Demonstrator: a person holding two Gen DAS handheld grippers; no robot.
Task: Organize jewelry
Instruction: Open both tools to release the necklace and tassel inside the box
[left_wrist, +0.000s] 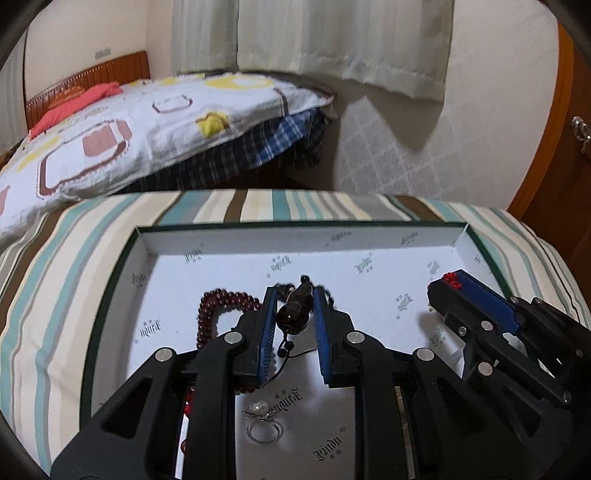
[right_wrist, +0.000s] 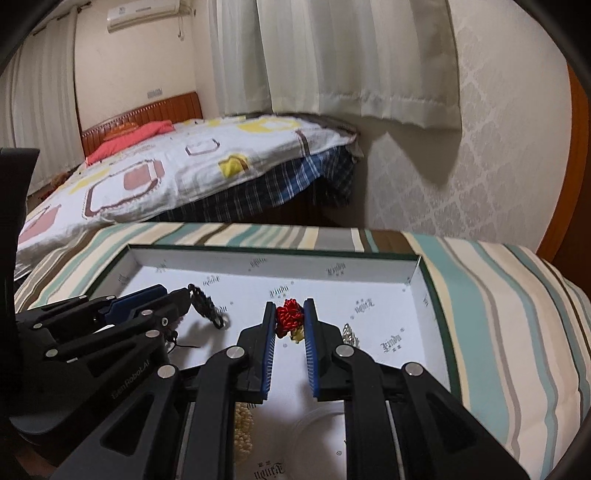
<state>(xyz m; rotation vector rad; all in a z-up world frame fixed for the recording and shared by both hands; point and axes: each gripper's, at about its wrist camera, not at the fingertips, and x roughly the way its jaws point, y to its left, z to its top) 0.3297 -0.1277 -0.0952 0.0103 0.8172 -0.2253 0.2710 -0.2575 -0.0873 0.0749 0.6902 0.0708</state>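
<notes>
My left gripper (left_wrist: 294, 295) is shut on a dark brown gourd-shaped pendant (left_wrist: 293, 314), whose black cord dangles below over the white-lined box (left_wrist: 295, 223). A dark red bead strand (left_wrist: 212, 314) lies in the box just left of the pads. A pearl ring (left_wrist: 262, 415) rests on the box floor under the gripper. My right gripper (right_wrist: 290, 303) is shut on a red knotted ornament (right_wrist: 287, 316) with a yellow bit hanging beneath it. Each gripper shows in the other's view: the right gripper (left_wrist: 448, 282) with red at its tip, the left gripper (right_wrist: 181, 293) with a dark bead strand (right_wrist: 207, 308).
The box (right_wrist: 258, 249) sits on a striped cloth (right_wrist: 498, 295). A silver beaded piece (right_wrist: 349, 334) lies right of my right fingers, and a cream bead strand (right_wrist: 243, 424) lies under them. A bed (left_wrist: 147, 122), curtains and a wall stand beyond.
</notes>
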